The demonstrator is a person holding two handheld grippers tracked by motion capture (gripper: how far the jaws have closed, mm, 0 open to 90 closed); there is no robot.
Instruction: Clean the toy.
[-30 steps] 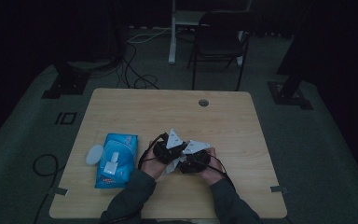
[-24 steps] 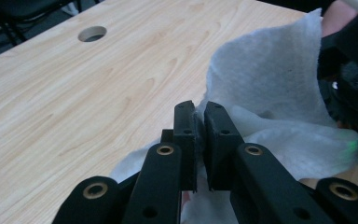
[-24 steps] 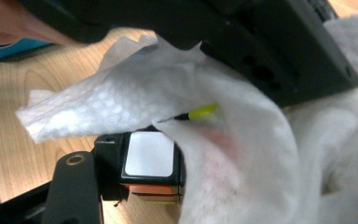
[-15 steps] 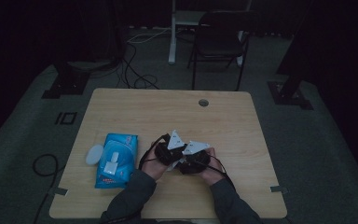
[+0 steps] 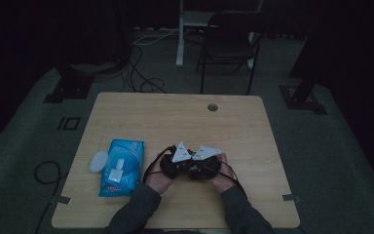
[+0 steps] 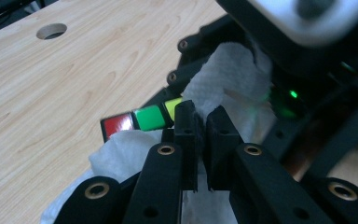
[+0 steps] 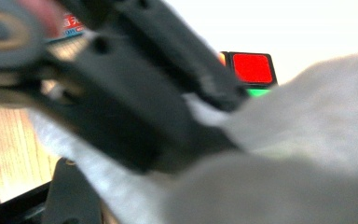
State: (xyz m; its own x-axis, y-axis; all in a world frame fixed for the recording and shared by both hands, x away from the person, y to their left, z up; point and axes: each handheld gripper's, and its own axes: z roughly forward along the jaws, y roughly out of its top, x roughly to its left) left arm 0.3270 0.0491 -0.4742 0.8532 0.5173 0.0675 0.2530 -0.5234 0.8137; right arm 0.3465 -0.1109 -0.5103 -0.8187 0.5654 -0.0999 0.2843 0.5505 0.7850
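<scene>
1. Broadly, the table point(image 5: 126, 112) is a pale wooden top with a round cable hole point(image 5: 213, 107) near its far edge; the far half and the right side lie bare, leaving wide room there.
2. Next, the blue wipes pack point(image 5: 121, 167) lies flat near the left edge toward the person's side, with a small white lid point(image 5: 99, 161) just beside it on the left.
3. Both hands meet close to the near edge at the middle, the left tongs point(image 5: 177, 163) and right tongs point(image 5: 205, 163) touching or nearly so.
4. From the left gripper view, the left tongs point(image 6: 200, 128) are almost shut, pinching a white paper tissue point(image 6: 223, 79) between their tips.
5. Whether the right tongs are open or shut I cannot tell; their own view is blurred and blocked.
6. Smallest, the colour cube point(image 6: 142, 119) sits between the two tongs, partly wrapped by the tissue, showing red, green and yellow squares, just above the table.
</scene>
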